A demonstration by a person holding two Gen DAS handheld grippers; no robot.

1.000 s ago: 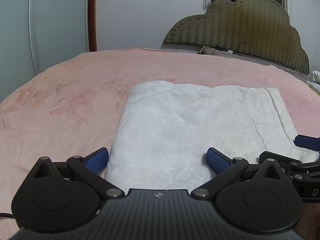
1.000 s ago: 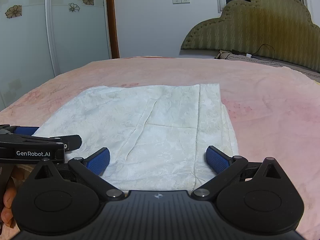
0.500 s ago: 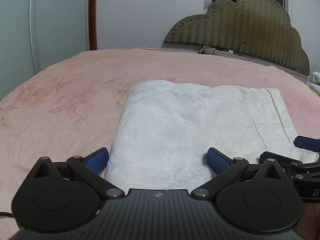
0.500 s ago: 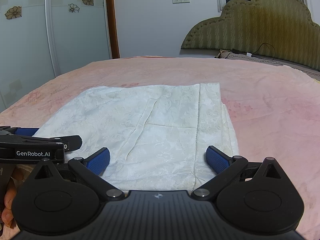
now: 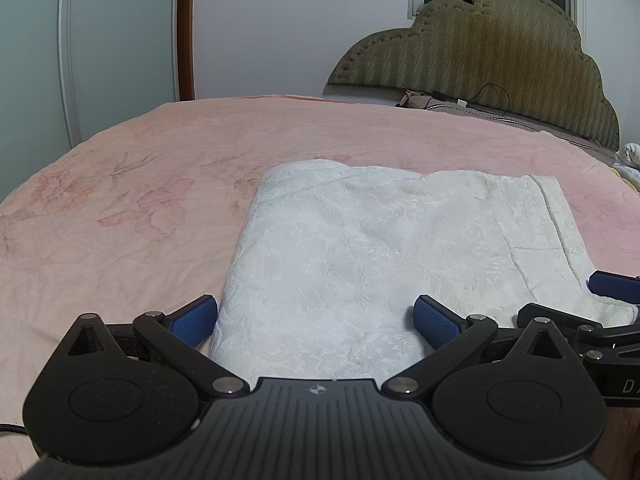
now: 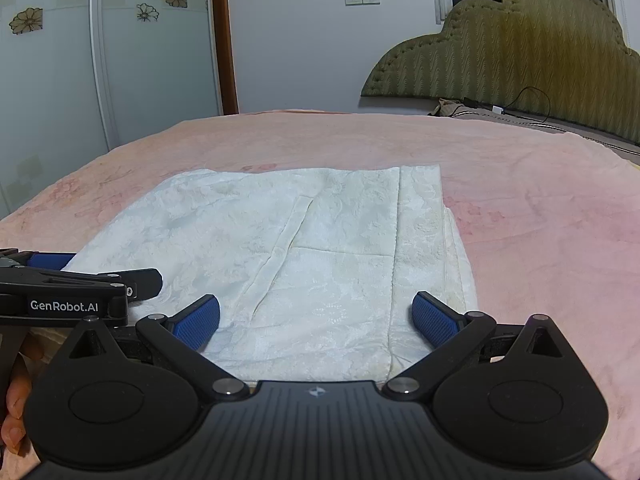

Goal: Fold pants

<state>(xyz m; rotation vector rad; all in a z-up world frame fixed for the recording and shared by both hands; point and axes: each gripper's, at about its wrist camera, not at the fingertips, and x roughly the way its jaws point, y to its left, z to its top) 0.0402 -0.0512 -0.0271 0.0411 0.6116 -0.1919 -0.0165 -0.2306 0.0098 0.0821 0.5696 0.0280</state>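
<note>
White textured pants point(image 5: 380, 248) lie folded into a flat rectangle on the pink bed; they also show in the right wrist view point(image 6: 312, 256). My left gripper point(image 5: 316, 320) is open, its blue pads straddling the near left edge of the fabric. My right gripper point(image 6: 316, 320) is open over the near right edge, by the waistband strip point(image 6: 420, 216). Neither holds cloth. The right gripper also shows at the right edge of the left wrist view point(image 5: 600, 304), and the left gripper at the left edge of the right wrist view point(image 6: 80, 280).
The pink floral bedspread point(image 5: 140, 200) extends around the pants. An olive padded headboard point(image 5: 480, 52) stands at the back right with a cable and small items below it. A wardrobe with flower decals point(image 6: 80, 60) and a door frame stand at the left.
</note>
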